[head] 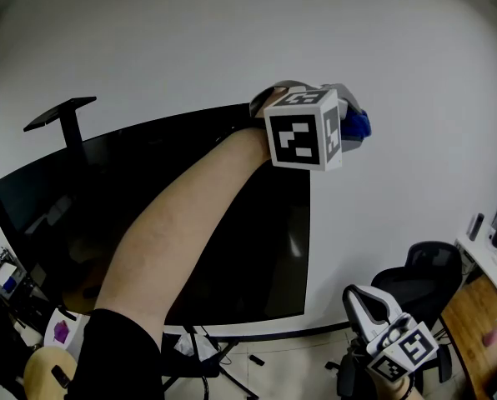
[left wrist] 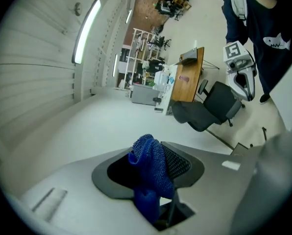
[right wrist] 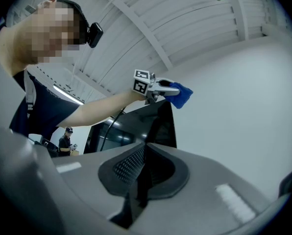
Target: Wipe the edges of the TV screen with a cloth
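My left gripper (head: pixel 349 123) has its jaws closed tight on the blue cloth (left wrist: pixel 148 163), which bunches up between the pads and hangs out past the tips. It sits at the upper right corner of the TV screen (head: pixel 148 207), and from the right gripper view the cloth looks to hang just above that corner, though I cannot tell whether it touches the edge. Behind the tips is only the white wall (head: pixel 232 40).

My right gripper (head: pixel 363 300) is low and well apart from the screen, jaws closed together with nothing between them, its tips aimed up toward the dark panel.

My own forearm (head: pixel 182 232) lies across the front of the screen and hides a strip of it. Beyond my left jaws stand a black office chair (left wrist: pixel 209 106) and a wooden desk (left wrist: pixel 190 77) with small items on top. Farther off is a shelf rack (left wrist: pixel 148 58), its load too small to make out. A black bracket (head: pixel 61 115) rises over the screen's far upper corner, and a person (right wrist: pixel 65 141) stands in the background
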A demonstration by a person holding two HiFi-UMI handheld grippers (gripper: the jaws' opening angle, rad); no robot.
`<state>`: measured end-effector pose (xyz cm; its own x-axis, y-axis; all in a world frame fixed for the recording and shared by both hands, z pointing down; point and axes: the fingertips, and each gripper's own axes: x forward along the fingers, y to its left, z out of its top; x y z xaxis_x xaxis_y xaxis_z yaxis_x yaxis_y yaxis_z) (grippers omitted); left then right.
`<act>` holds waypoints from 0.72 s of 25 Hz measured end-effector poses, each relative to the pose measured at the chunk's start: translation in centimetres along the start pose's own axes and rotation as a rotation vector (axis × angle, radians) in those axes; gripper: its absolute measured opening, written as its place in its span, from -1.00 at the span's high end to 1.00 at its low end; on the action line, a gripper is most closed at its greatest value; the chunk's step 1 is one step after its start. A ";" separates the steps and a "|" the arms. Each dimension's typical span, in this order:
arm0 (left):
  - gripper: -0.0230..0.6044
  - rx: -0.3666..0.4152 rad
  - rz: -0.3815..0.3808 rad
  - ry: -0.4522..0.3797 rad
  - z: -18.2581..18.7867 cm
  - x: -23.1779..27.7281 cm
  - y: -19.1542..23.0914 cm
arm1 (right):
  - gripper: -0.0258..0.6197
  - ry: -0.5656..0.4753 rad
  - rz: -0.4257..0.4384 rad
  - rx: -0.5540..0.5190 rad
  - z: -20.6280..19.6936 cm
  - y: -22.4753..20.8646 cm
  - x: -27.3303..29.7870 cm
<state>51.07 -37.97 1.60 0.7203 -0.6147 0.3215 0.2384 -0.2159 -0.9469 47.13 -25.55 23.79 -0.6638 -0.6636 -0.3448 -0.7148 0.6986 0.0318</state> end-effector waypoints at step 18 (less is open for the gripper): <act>0.44 -0.870 0.227 -0.343 -2.3 -16.3 -32.9 | 0.90 0.118 0.065 0.204 -9.5 11.6 2.2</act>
<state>30.01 -22.56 27.53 0.8740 -0.4855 -0.0193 -0.3974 -0.6914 -0.6034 35.35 -21.46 32.29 -0.7366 -0.6339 -0.2359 -0.6186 0.7724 -0.1438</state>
